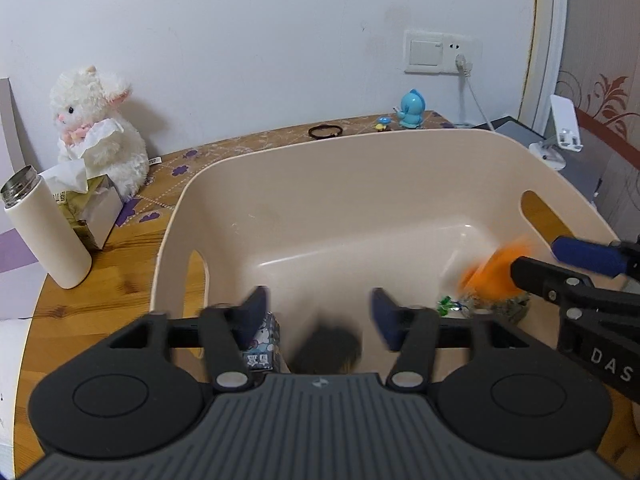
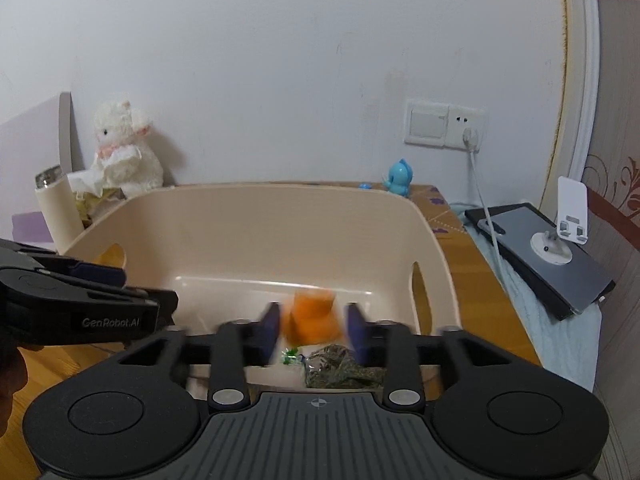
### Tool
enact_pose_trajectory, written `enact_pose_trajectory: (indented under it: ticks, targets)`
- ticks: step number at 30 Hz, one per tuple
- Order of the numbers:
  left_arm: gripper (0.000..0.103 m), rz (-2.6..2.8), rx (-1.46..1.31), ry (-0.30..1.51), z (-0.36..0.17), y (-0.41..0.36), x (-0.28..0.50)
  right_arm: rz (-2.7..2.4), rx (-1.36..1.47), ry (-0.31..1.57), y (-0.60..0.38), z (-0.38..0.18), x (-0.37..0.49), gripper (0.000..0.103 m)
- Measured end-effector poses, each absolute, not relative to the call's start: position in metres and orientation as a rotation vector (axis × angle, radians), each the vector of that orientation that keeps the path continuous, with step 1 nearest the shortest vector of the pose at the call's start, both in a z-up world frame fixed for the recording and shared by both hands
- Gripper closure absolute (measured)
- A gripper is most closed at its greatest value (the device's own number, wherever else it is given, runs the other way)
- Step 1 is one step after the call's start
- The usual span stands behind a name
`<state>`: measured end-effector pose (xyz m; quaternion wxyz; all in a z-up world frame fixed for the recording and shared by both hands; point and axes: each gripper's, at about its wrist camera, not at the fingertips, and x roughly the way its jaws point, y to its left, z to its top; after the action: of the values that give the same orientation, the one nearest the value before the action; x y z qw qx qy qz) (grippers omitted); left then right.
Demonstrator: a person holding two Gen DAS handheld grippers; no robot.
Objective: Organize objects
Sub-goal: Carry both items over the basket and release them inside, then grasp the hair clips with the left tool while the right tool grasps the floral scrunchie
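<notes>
Inside the beige tub [image 2: 248,236], near its front wall, a blurred orange thing [image 2: 313,316] sits loose between the half-open jaws of the right gripper [image 2: 313,330]; a dark thing [image 1: 328,350] lies likewise below the wider-spread left gripper [image 1: 320,316], whose pads touch nothing. This looks like the drop-off step, so next both grippers should lift clear of the tub and seek what remains on the worktop [image 1: 120,276].

Cream bin [image 1: 360,184]: smooth plastic, slightly glossy. Tabletop [image 1: 104,280]: varnished wood with visible grain. Toy lamb [image 1: 100,128]: fluffy white plush. Flask [image 1: 48,236]: matt cream body with a bare metal neck. Blue figurine [image 1: 412,109]: shiny plastic. Left hand-held gripper [image 1: 318,316]: matt black plastic with ribbed grey housing.
</notes>
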<state>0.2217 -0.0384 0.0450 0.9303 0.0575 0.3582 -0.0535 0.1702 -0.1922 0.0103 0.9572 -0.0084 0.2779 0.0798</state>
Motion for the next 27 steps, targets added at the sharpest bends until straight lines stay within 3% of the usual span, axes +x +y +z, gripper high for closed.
enact_pose_trajectory:
  ticks: [6, 9, 12, 27]
  targets:
    - [0.024, -0.122, 0.129, 0.692, 0.064, -0.034, 0.197, 0.158, -0.022, 0.515, -0.201, 0.028, 0.146, 0.027]
    - [0.010, -0.113, 0.130, 0.673, 0.071, -0.029, 0.182, 0.160, -0.024, 0.500, -0.203, 0.034, 0.132, 0.022]
    - [0.010, -0.106, 0.128, 0.672, 0.074, -0.023, 0.168, 0.166, -0.015, 0.493, -0.206, 0.036, 0.118, 0.015]
    - [0.010, -0.126, 0.115, 0.723, 0.054, -0.007, 0.114, 0.191, -0.009, 0.572, -0.203, 0.009, 0.075, 0.011]
